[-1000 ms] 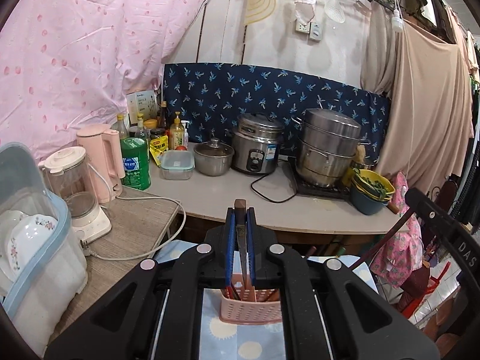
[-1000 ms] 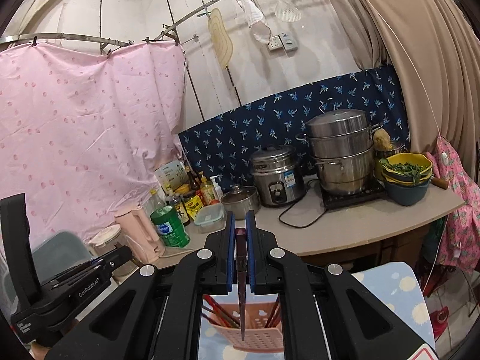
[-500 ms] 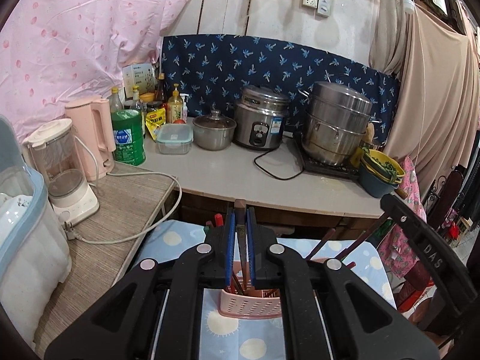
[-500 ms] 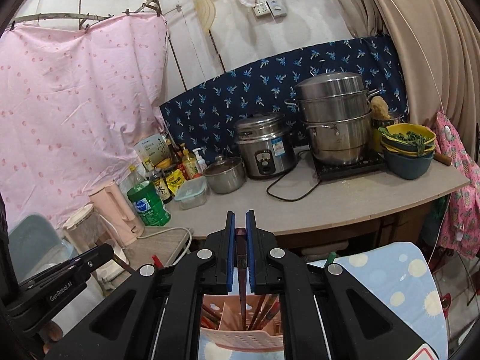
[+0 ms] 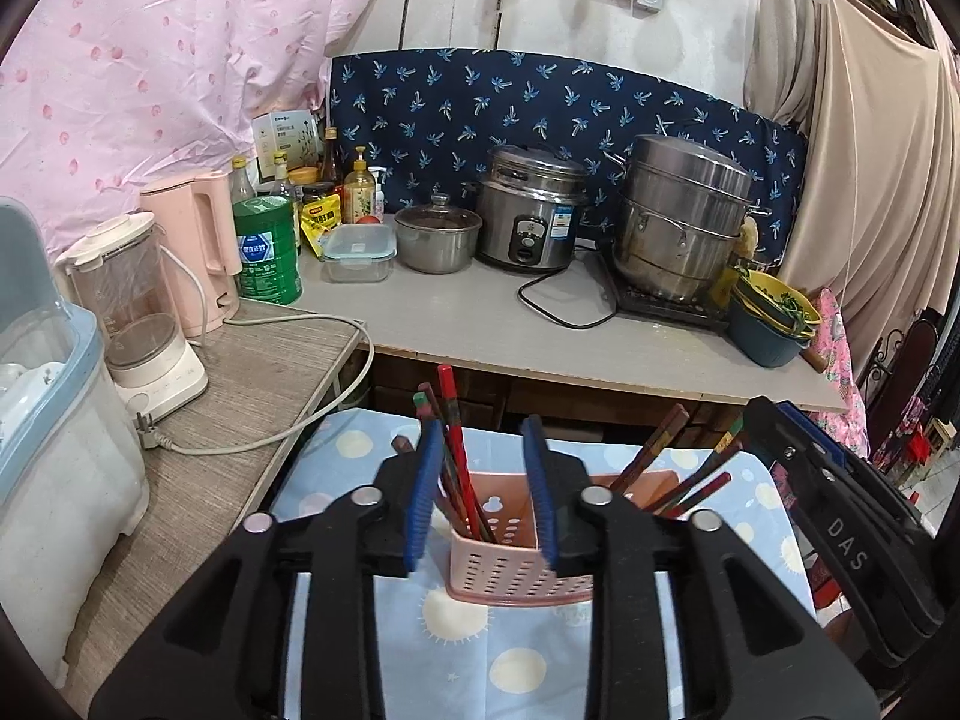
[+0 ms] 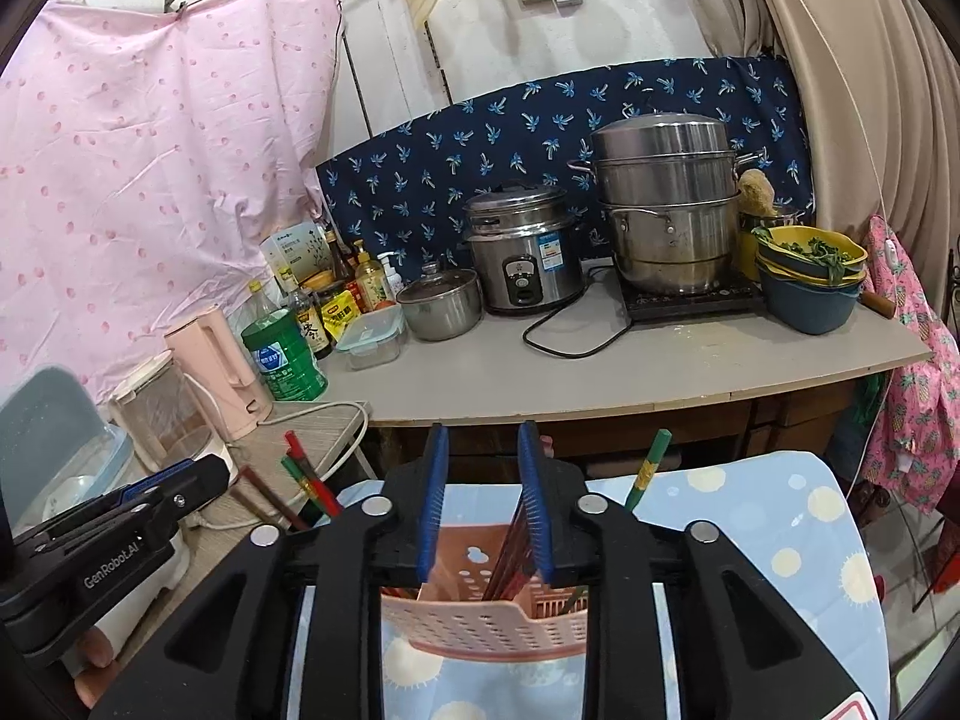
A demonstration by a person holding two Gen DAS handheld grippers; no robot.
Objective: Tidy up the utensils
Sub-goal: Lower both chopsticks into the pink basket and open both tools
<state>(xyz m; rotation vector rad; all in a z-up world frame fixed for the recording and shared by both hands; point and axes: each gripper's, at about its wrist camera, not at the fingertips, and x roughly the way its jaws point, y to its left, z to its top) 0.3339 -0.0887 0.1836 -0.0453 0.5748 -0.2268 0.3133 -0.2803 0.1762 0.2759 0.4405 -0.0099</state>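
Observation:
A pink perforated utensil basket (image 5: 516, 570) stands on a blue sun-patterned cloth (image 5: 516, 660), and it also shows in the right wrist view (image 6: 480, 618). Several red and dark chopsticks (image 5: 459, 462) stand in its left compartment, and more chopsticks (image 5: 672, 468) lean out on the right. My left gripper (image 5: 480, 495) is open and empty, just above the basket's left part. My right gripper (image 6: 483, 504) is open and empty above the basket, with dark chopsticks (image 6: 510, 552) standing below it.
Behind the cloth is a grey counter (image 5: 480, 324) with a rice cooker (image 5: 531, 210), a steamer pot (image 5: 684, 216), a small pot (image 5: 438, 237), bottles and stacked bowls (image 5: 771, 318). A blender (image 5: 138, 312), a pink kettle (image 5: 198, 240) and a dish bin (image 5: 54, 420) stand on the left.
Both grippers have lowered toward the basket and opened. The chopstick each one held is released and now stands in the basket.

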